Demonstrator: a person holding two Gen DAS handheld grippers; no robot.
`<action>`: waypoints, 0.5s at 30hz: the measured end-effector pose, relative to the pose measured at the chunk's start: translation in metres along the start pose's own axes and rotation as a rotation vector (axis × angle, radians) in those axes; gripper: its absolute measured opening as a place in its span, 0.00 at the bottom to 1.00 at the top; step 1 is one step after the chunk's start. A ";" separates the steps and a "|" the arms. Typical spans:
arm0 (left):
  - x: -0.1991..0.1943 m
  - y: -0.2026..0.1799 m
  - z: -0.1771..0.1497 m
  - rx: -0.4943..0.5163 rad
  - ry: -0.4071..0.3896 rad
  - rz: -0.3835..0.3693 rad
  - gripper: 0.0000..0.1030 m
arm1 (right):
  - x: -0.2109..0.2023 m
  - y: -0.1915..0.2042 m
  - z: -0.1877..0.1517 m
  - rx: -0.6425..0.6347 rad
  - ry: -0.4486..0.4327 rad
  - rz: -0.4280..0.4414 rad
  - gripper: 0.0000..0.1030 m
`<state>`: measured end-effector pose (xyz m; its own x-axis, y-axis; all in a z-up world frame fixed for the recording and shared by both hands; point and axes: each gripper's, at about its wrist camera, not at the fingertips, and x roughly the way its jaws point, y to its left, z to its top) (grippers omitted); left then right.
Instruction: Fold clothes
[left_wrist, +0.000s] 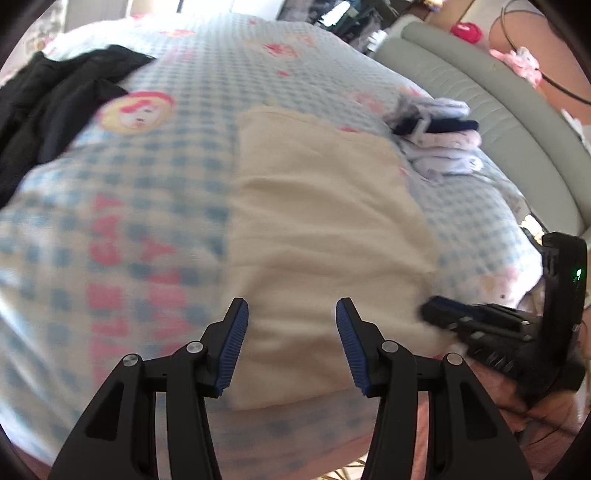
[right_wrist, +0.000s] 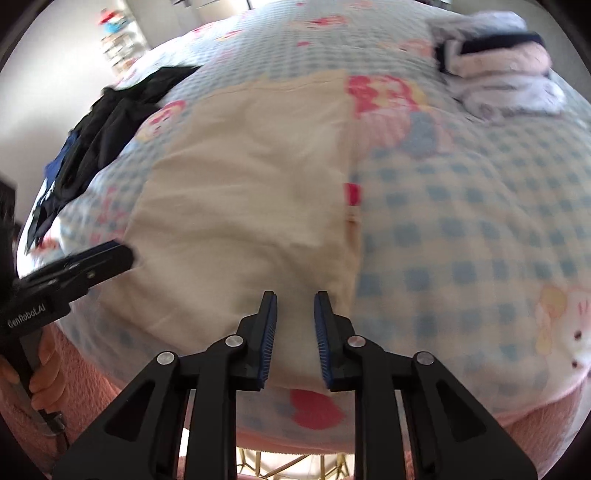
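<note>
Left gripper (left_wrist: 291, 347), black with blue ribbed pads: fingers spread wide, holding nothing, poised over the near edge of the cream-coloured folded cloth garment (left_wrist: 317, 236); whether the pads touch the fabric cannot be told. Right gripper (right_wrist: 294, 339), same build: fingers set to a narrow gap, nothing clamped between them, over the near right corner of the cream garment (right_wrist: 243, 206). In the left wrist view the right gripper (left_wrist: 439, 314) appears at the garment's right edge; in the right wrist view the left gripper (right_wrist: 110, 258) appears at its left edge. The garment lies flat as a rough rectangle on the blue-and-white checked bedspread with pink cartoon prints (left_wrist: 155, 206), its near edge close to the bedspread's near border. Left of the garment and farther back lies a crumpled black garment (left_wrist: 55, 103). Beyond the cream garment's far right corner sits a small stack of folded pale lilac and navy clothes (left_wrist: 443, 144). Right of that stack runs a grey padded bed frame (left_wrist: 491, 107).
</note>
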<state>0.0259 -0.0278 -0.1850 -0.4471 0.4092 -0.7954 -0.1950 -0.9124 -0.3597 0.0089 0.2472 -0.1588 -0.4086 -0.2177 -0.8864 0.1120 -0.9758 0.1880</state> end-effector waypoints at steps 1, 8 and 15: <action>-0.003 0.005 0.001 -0.013 -0.007 0.003 0.50 | -0.006 -0.001 0.001 0.006 -0.015 -0.001 0.20; -0.003 0.003 0.005 -0.050 -0.036 -0.059 0.63 | -0.015 0.004 0.018 0.006 -0.061 0.076 0.31; 0.034 -0.015 -0.006 0.048 0.048 0.124 0.65 | 0.006 0.003 0.001 -0.005 -0.033 0.015 0.30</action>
<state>0.0183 -0.0004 -0.2096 -0.4279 0.2920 -0.8553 -0.1830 -0.9548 -0.2343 0.0057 0.2427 -0.1629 -0.4366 -0.2332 -0.8689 0.1228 -0.9722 0.1993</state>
